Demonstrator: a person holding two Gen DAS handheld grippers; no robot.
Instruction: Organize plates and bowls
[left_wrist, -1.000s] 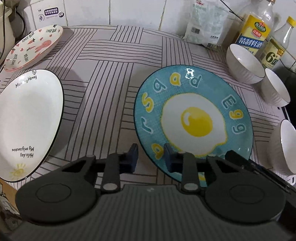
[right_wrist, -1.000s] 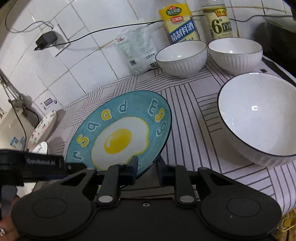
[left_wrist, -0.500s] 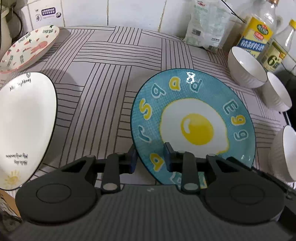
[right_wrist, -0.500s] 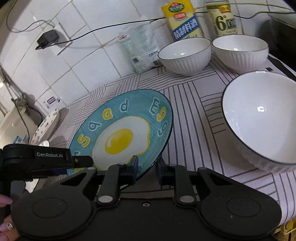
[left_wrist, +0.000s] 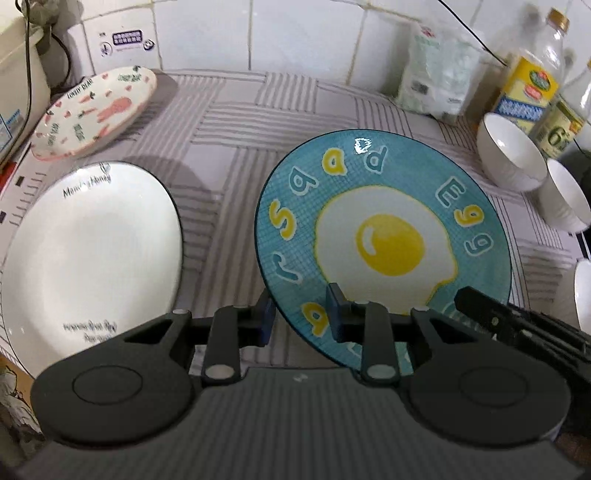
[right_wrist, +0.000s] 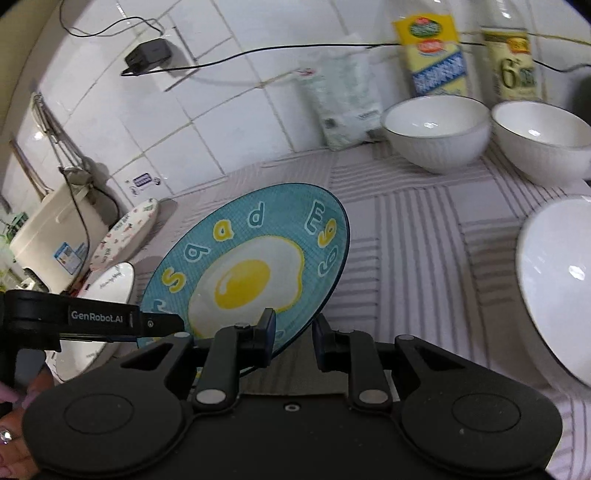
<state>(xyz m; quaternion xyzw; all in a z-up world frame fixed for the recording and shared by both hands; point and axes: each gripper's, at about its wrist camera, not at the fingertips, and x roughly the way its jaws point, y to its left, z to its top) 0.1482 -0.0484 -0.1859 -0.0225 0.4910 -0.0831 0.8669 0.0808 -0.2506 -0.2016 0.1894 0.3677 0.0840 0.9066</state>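
**Egg plate carried by its near rim between two claws**

The blue egg plate (left_wrist: 384, 236) is glazed ceramic: stiff, fairly heavy for its thickness, slick on the surface and likely to chip or shatter if it drops or knocks another dish. A plate like this gives no purchase on its flat face; the sensible hold is the thin rim, one pad above and one below, and two holds spaced along the near edge should keep it from swinging.

That is how it is held. The plate is tilted, its far edge raised, above the striped worktop (left_wrist: 236, 122), between the white plate (left_wrist: 92, 251) on the left and the white bowls (right_wrist: 436, 133) on the right. A pink rabbit plate (left_wrist: 96, 110) lies further back.

The left claw (left_wrist: 301, 314) is nearly closed, its blue pads pinching the plate's near rim at the lower left. The right claw (right_wrist: 293, 334) is also narrow: its left pad lies on the plate's top face and the edge passes between the pads, so it appears to grip the rim too, though the underside contact is hidden.

Because the glaze is slippery, both pinches need steady pressure while the plate is off the surface.
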